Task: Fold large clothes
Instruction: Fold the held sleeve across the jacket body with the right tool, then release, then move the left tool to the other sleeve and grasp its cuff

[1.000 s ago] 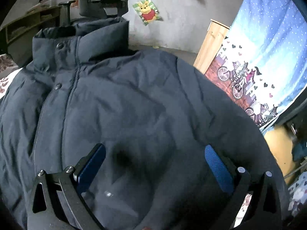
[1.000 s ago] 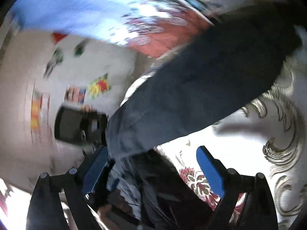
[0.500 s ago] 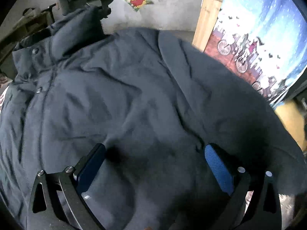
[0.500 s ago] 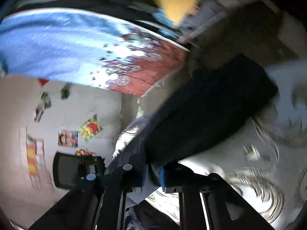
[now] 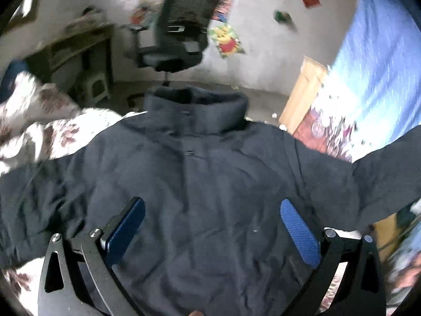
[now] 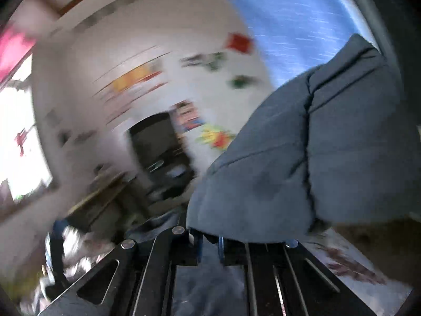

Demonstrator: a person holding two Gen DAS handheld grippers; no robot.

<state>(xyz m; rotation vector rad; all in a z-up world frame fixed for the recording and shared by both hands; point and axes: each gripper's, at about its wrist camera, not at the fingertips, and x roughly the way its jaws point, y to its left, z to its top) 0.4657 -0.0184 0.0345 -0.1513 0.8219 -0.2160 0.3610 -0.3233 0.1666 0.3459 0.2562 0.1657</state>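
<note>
A large dark navy padded jacket (image 5: 200, 184) lies front up on a floral bedsheet (image 5: 52, 134), its stand-up collar (image 5: 197, 108) at the far end. My left gripper (image 5: 211, 226) is open, its blue pads hovering over the jacket's chest. The jacket's right sleeve (image 5: 389, 173) is lifted off the bed toward the right. In the right wrist view, my right gripper (image 6: 209, 242) is shut on that sleeve (image 6: 302, 163), which is raised in the air and fills the right half of the view.
A black office chair (image 5: 181, 34) stands beyond the bed by the white wall. A wooden desk (image 5: 76, 50) is at the back left, a wooden cabinet (image 5: 302, 97) and a blue patterned curtain (image 5: 373, 73) at the right.
My right gripper closed on the sleeve and lifted it up off the bed. My left gripper pulled back and tilted up, so the whole jacket and the chair now show.
</note>
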